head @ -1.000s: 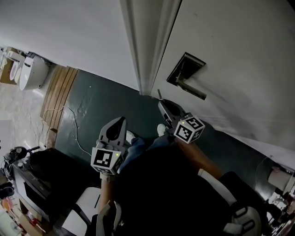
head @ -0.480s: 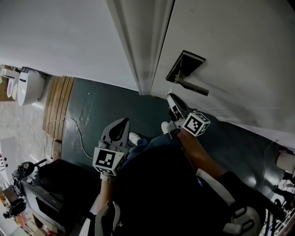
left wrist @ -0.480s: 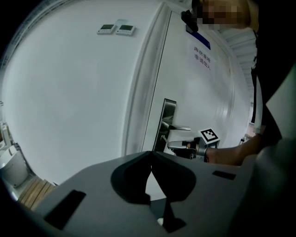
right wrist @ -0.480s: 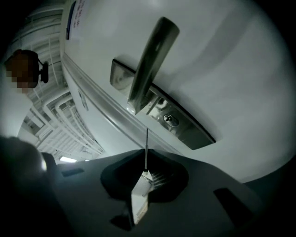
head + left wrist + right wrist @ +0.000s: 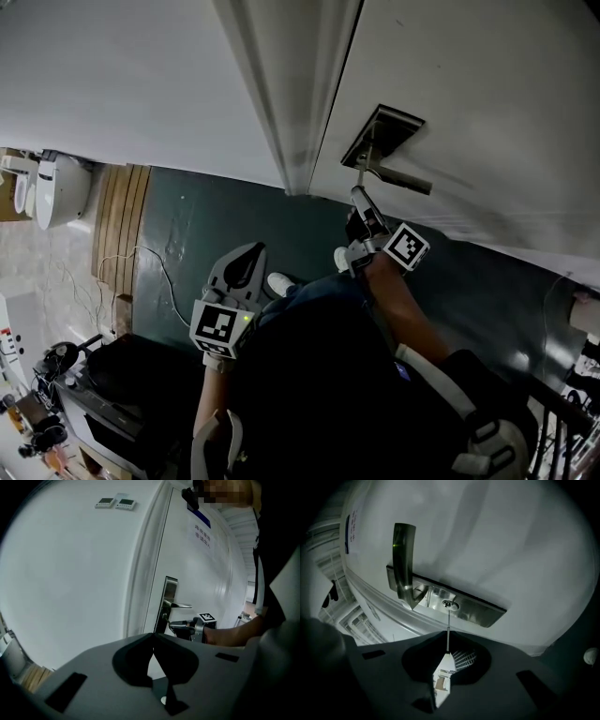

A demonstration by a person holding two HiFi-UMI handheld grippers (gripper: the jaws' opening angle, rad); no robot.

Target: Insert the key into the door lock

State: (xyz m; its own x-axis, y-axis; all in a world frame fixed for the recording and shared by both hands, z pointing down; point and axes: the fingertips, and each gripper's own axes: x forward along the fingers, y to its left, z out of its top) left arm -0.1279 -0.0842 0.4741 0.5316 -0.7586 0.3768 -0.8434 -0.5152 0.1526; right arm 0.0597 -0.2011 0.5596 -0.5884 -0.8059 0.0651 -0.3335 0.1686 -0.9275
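Observation:
A silver lock plate [image 5: 382, 139] with a lever handle [image 5: 401, 179] is mounted on the white door [image 5: 487, 103]. My right gripper [image 5: 359, 197] is raised just below the plate and is shut on a key [image 5: 447, 637]. I see the key edge-on in the right gripper view, where its thin blade runs straight up and its tip meets the keyhole [image 5: 449, 604] in the lock plate [image 5: 480, 612]. How deep it sits I cannot tell. The handle [image 5: 403, 557] is left of the keyhole. My left gripper [image 5: 246, 258] hangs low and away from the door, shut and holding nothing [image 5: 153, 639].
The white door frame [image 5: 291, 103] and wall lie left of the lock. Dark green floor [image 5: 211, 220] is below, with wooden slats [image 5: 117, 202], a thin cable [image 5: 155, 258] and a white appliance [image 5: 58, 187] at the left. Two small wall panels [image 5: 116, 502] sit high up.
My right gripper has risen with the key from below the handle up to the lock plate. The left gripper has hardly moved. The head view has shifted slightly.

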